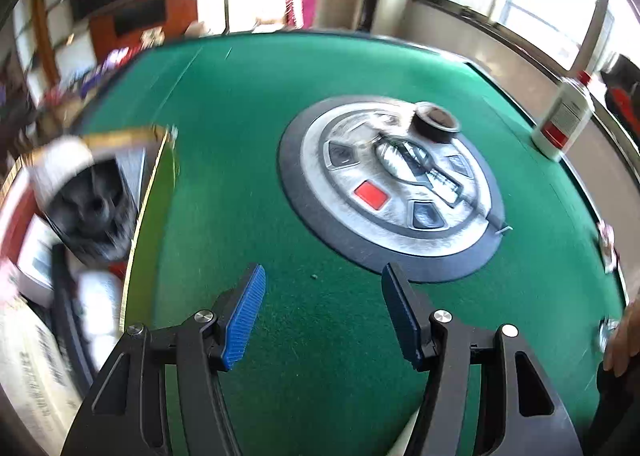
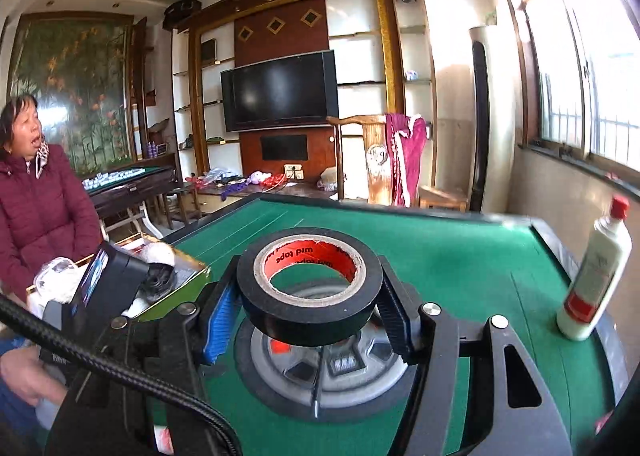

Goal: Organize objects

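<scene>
Evidently the right gripper [image 2: 310,310] is carrying the black tape roll [image 2: 308,288] flat above the green table [image 2: 460,256], likely heading for the open box [image 2: 176,280] at nine o'clock. Its fingers are clamping the roll's sides. The left gripper [image 1: 324,312] is hanging empty, fingers apart, perhaps waiting. A white bottle [image 2: 596,276] is standing at three o'clock.

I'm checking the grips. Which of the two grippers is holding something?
The right gripper: its pads clamp a black tape roll. The left gripper stands open over bare green table.
</scene>
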A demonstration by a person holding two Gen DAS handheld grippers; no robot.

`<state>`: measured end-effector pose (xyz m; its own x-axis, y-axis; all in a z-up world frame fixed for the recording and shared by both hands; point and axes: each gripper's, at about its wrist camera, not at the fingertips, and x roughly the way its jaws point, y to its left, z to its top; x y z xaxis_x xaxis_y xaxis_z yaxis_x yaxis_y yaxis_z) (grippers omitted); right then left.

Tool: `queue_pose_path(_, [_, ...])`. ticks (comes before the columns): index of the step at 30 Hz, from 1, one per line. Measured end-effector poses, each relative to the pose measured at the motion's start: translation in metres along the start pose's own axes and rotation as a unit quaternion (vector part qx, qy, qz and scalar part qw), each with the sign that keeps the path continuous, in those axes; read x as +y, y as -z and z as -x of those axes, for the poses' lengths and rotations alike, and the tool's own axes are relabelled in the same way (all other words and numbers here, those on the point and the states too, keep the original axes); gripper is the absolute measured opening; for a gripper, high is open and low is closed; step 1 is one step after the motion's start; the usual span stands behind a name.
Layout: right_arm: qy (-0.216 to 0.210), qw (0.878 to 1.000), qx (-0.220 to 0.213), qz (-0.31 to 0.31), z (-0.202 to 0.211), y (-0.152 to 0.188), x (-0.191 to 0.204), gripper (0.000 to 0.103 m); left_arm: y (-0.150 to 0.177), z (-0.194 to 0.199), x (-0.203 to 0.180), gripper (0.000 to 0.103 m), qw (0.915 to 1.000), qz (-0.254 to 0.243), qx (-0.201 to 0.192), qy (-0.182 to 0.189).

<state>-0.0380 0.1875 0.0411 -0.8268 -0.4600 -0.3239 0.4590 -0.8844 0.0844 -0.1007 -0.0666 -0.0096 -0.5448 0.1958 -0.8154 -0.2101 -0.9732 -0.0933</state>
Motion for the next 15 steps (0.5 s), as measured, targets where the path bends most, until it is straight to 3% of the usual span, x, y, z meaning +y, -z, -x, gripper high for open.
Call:
queue_pose_path(3, [-0.007, 1.0, 0.012, -0.01, 0.007, 0.008, -0.003, 0.061, 0.008, 0.016, -0.021, 0.054, 0.9973, -0.072, -0.002, 0.013])
queue_pose_path(8, [-0.021, 0.999, 0.023, -0.025, 0.003, 0.014, -0.006, 0.061, 0.039, 0.038, -0.05, 0.054, 0.9813, -0.191, 0.001, 0.026])
queue_pose_path(15, [-0.04, 0.998, 0.025, -0.046, 0.002, 0.014, -0.01, 0.061, 0.06, 0.031, -0.062, 0.054, 0.9735, -0.226, 0.023, 0.023])
